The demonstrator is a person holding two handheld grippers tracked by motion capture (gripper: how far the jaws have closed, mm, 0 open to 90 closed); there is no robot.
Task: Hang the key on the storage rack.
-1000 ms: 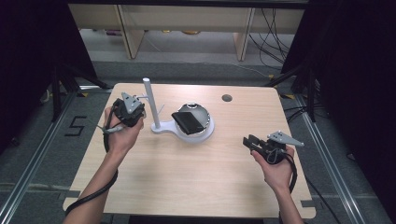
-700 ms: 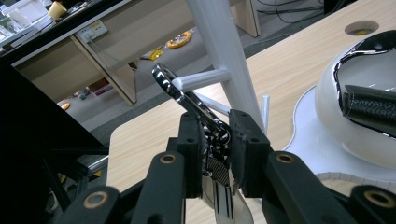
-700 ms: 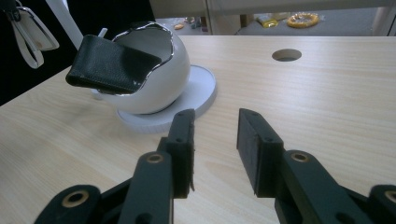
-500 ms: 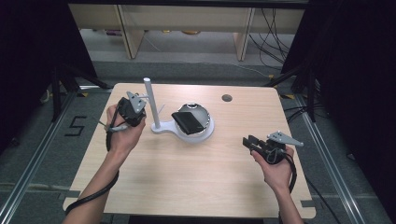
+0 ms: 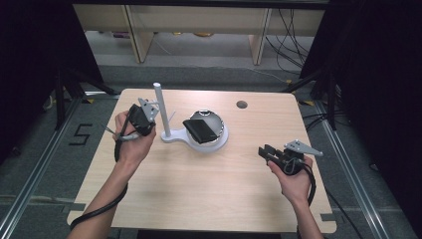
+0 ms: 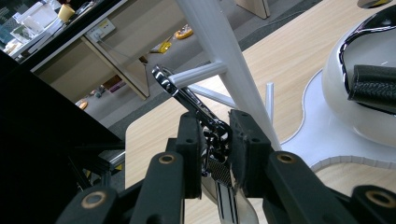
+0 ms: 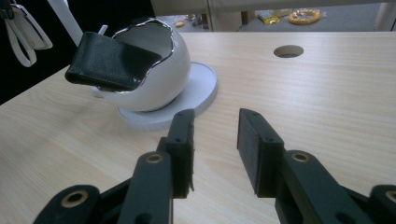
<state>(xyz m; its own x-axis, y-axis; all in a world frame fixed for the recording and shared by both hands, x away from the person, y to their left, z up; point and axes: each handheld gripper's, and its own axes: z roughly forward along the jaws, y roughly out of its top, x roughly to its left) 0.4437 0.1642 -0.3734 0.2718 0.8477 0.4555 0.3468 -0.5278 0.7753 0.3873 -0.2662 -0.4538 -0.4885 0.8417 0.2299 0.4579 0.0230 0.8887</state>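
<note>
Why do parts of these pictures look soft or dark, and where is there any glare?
High view: even light on the table, dark surroundings. Left gripper view: the black jaws close to the lens look soft, and the metal clasp held in the left gripper glints. Right gripper view: the white bowl has a shiny rim, and the near jaws are slightly blurred.

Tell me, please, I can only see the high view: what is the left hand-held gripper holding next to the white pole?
Observer: The left hand-held gripper is shut on a shiny metal key clip.
Operator: Is it hanging on the pole yet?
Observer: Its loop sits at the tip of a short side peg on the white pole. I cannot tell whether it is hooked on.
Operator: What about the other one?
Observer: The right hand-held gripper is open, with nothing between its jaws.
</note>
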